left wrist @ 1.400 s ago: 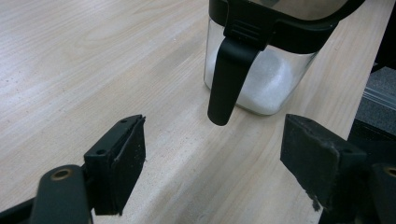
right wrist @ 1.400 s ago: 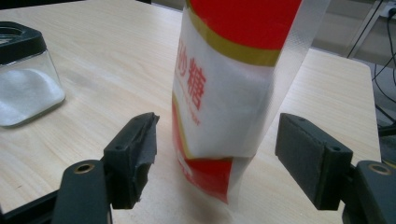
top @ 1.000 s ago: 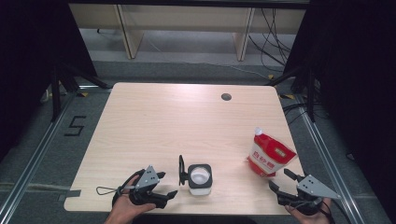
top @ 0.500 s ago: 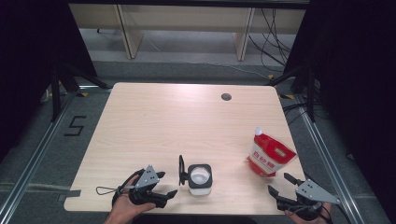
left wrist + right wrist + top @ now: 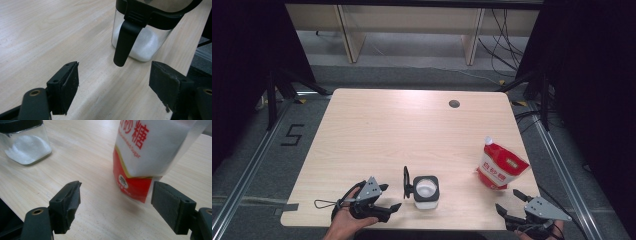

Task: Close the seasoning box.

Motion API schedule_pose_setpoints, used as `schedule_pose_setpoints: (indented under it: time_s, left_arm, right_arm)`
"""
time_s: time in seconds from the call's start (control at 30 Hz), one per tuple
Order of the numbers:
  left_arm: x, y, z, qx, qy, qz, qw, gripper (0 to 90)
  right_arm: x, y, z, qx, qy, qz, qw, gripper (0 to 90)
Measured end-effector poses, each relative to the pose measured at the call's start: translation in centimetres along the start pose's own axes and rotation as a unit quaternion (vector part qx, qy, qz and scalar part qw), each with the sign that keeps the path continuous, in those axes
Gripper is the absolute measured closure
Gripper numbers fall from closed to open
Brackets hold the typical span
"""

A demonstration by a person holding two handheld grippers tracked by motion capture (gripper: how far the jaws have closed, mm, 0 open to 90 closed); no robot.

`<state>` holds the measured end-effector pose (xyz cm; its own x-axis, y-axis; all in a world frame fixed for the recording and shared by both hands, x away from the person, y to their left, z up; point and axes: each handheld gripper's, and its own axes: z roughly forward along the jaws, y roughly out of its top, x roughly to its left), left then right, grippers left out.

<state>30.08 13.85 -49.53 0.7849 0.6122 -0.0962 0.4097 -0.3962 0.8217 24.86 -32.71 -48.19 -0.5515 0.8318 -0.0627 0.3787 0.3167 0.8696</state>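
Setting: a pale wooden desk [image 5: 377, 130] is standing on a grey floor, with dark curtains hanging at both sides and shelving legs showing behind.

High view: a glass jar [image 5: 426, 192] with its black lid flipped up is sitting near the front edge; a red-and-white sugar pouch [image 5: 501, 167] is standing upright, well apart, toward the right edge. The left tongs [image 5: 391, 197] are lying just beside the jar, released and holding nothing. The right tongs [image 5: 510, 202] are hovering near the pouch with jaws that have just been opening, nothing between them.

Left gripper view: the jar [image 5: 147, 42], part-filled with white grains, is standing ahead of the gaping jaws, its black lid tab [image 5: 125, 42] hanging down.

Right gripper view: the pouch [image 5: 152, 155] is rising just beyond the spread jaws; the jar [image 5: 26, 143] is sitting farther off.

Risks, as judged: the pouch is looking soft and top-heavy, so a low or off-centre pinch is likely tipping or buckling it. The jar is standing close to the desk's front edge, so a nudge from the left tongs is liable to slide it off or spill the grains.
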Motion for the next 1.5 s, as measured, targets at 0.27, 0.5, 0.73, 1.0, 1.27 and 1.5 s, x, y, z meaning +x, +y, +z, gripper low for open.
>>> schedule_pose_setpoints:
  time_s: [0.27, 0.5, 0.73, 1.0, 1.27, 1.5]
  left_arm:
    - [0.0, -0.1, -0.7, -0.014, -0.005, 0.009, 0.9999, 47.3]
    - [-0.5, 0.6, -1.6, -0.034, -0.004, 0.037, 0.9987, 80.1]
    - [-0.7, 1.9, -2.4, -0.043, 0.000, 0.054, 0.9976, 89.0]
    - [-1.3, 3.5, -2.9, -0.047, -0.007, 0.067, 0.9966, 89.3]
    - [-1.5, 5.0, -3.0, -0.055, -0.004, 0.072, 0.9959, 89.3]
    - [-1.8, 5.9, -3.1, -0.058, -0.004, 0.079, 0.9952, 89.2]
  right_arm:
    - [0.6, 0.1, 0.0, 0.012, 0.005, 0.009, 0.9999, 24.4]
    - [0.5, 0.2, 0.1, 0.001, 0.003, -0.022, 0.9997, 24.5]
    - [0.5, 0.2, 0.2, -0.001, 0.002, -0.019, 0.9998, 24.6]
    - [0.4, 0.1, 0.2, 0.001, 0.005, -0.025, 0.9997, 25.1]
    - [0.5, 0.2, 0.2, -0.005, 0.004, -0.018, 0.9998, 25.0]
    - [0.5, 0.1, 0.2, -0.001, 0.011, -0.018, 0.9998, 24.8]
